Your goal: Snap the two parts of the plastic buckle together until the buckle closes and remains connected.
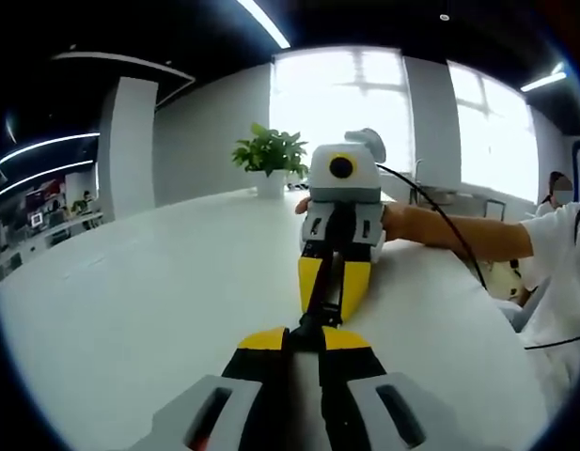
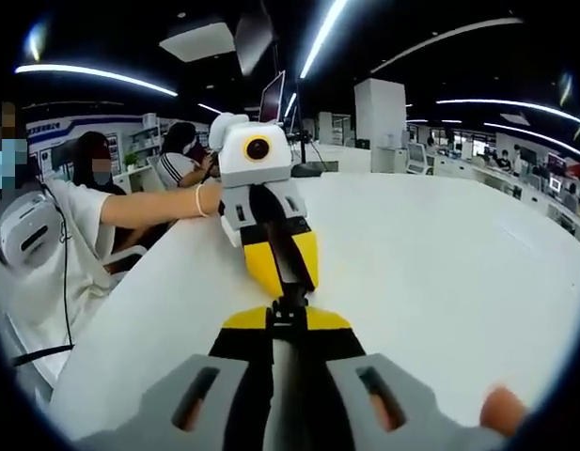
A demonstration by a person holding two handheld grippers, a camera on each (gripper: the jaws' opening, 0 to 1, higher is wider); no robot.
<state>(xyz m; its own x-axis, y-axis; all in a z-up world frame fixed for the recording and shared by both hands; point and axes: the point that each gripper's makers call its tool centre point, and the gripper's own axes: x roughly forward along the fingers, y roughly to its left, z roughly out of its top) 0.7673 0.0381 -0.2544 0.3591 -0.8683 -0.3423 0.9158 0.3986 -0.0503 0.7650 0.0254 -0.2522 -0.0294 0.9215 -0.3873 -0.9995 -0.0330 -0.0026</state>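
Note:
A black plastic buckle [image 1: 314,322] sits between the tips of both grippers, just above the white table [image 1: 139,282]. In the left gripper view my left gripper [image 1: 304,338] rises from the bottom, its yellow-tipped jaws shut on the near buckle part. Facing it, the right gripper [image 1: 333,315] has its yellow jaws shut on the far part, with a black strip running up between them. In the right gripper view the buckle [image 2: 288,306] lies between my right gripper [image 2: 288,321] and the left gripper [image 2: 288,289]. I cannot tell whether the two parts are latched.
A potted plant [image 1: 269,155] stands at the table's far edge. The person's forearm [image 1: 449,230] reaches in from the right with a cable. Seated people [image 2: 177,150] and a monitor [image 2: 271,94] are behind the table [image 2: 440,244]. A fingertip [image 2: 504,409] shows at the lower right.

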